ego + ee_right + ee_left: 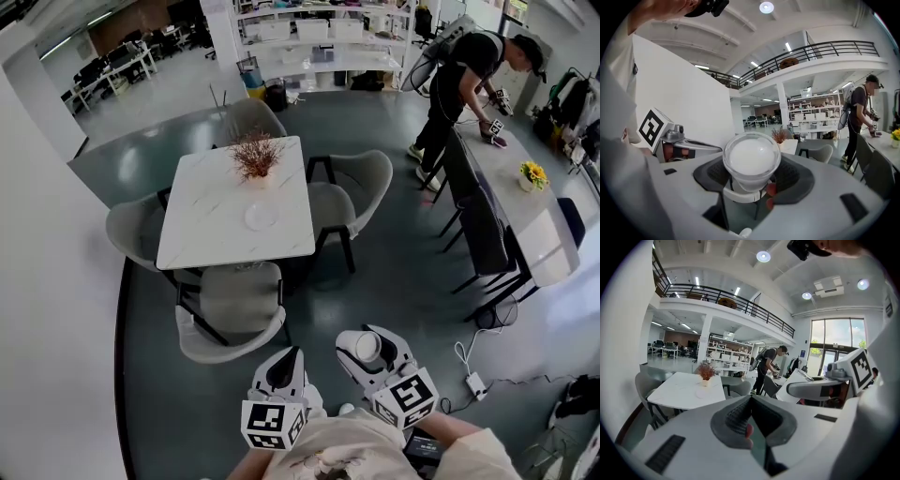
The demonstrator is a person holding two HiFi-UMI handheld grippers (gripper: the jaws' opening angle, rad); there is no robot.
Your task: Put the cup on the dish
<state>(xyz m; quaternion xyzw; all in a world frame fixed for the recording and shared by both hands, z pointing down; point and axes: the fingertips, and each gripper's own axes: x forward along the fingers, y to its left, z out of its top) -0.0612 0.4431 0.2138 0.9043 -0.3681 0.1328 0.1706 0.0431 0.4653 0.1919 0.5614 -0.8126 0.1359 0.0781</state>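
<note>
My right gripper is shut on a white cup, held near my body above the grey floor. In the right gripper view the cup lies between the dark pads with its round bottom toward the camera. The left gripper hangs beside it, shut and empty; in its own view the jaws meet with nothing between them. The white dish rests on the white marble table well ahead of me, just in front of a potted dried plant.
Grey chairs surround the table; the nearest chair stands between me and it. A person works at a long table on the right. A power strip and cable lie on the floor to my right.
</note>
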